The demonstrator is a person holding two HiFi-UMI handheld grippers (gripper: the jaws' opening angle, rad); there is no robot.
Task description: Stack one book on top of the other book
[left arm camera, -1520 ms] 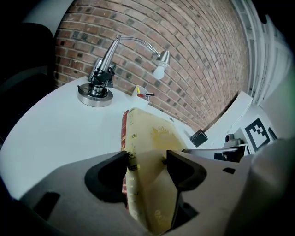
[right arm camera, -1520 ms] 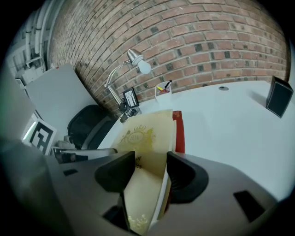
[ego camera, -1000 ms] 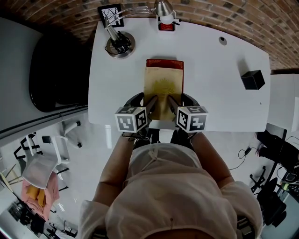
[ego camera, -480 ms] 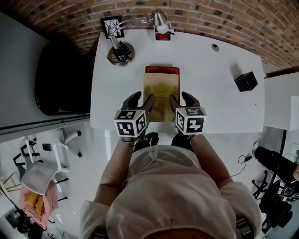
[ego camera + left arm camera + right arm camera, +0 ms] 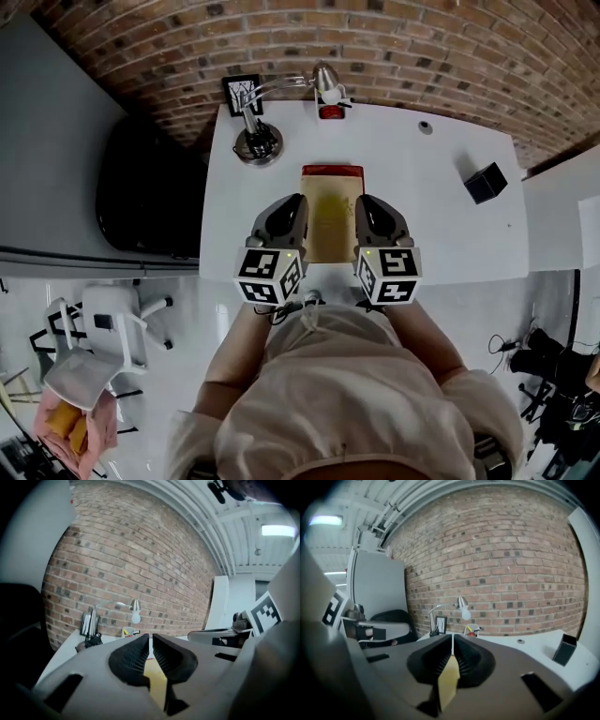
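reference: clock directions are read on the head view, centred on the yellow book (image 5: 333, 220), with 12 o'clock toward the brick wall (image 5: 394, 42).
person (image 5: 337, 394): fills the near field at 6 o'clock, with one gripper in each hand.
left gripper (image 5: 298, 199) (image 5: 150, 637): at 7 o'clock, its tip over the yellow book's left edge. Its jaws have just been closing. The ribbed pads stand a hairline apart with nothing between them, and the yellow cover shows below the gap.
right gripper (image 5: 361, 199) (image 5: 453, 637): at 5 o'clock, its tip over the yellow book's right edge. The pads are together and grip nothing, and the cover shows beneath them.
yellow book: lies flat on the red book (image 5: 332, 171), between the two gripper tips, mid-width of the table (image 5: 441, 225).
red book: underneath. Only a strip shows, at the far end at 12 o'clock.
black box (image 5: 485, 182): at 3 o'clock, well apart from the books, near the table's right edge.
lamp (image 5: 257, 145): base between 10 and 11 o'clock. Its arm arcs over to the shade near 12 o'clock.
picture frame (image 5: 244, 94): at 11 o'clock, at the far edge, just beyond the lamp base.
red holder (image 5: 330, 111): at 12 o'clock, at the far edge, under the shade.
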